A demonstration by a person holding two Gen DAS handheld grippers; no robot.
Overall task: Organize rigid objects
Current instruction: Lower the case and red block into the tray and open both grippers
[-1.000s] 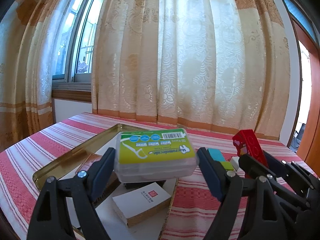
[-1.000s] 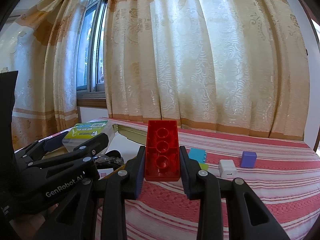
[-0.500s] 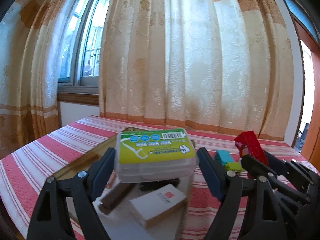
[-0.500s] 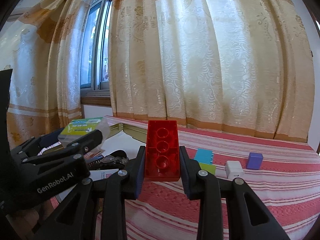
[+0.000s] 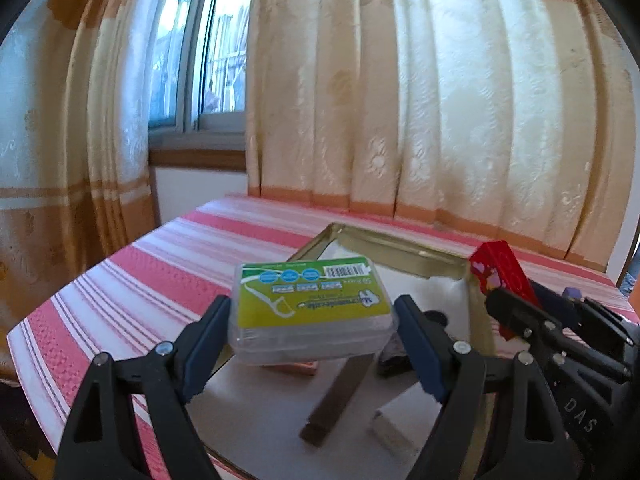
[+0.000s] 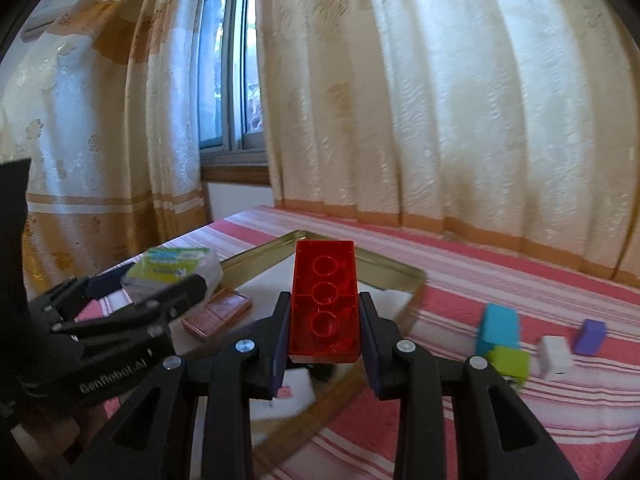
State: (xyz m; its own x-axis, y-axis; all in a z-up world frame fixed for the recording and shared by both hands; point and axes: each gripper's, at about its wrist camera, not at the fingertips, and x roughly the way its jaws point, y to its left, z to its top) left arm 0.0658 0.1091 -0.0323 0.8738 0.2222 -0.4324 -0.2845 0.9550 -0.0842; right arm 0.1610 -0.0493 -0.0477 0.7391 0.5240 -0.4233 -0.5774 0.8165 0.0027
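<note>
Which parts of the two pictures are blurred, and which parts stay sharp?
Left wrist view: the floss box in the left tool is sharp, the tray contents smeared. Right wrist view: the red brick is sharp, the blocks on the cloth blurred.

Red brick (image 6: pixel 323 300), pink-striped tablecloth (image 6: pixel 500 280), gold tray (image 5: pixel 400 246)

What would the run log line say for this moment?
left gripper: shut on floss box | right gripper: shut on red brick | both above gold tray
</note>
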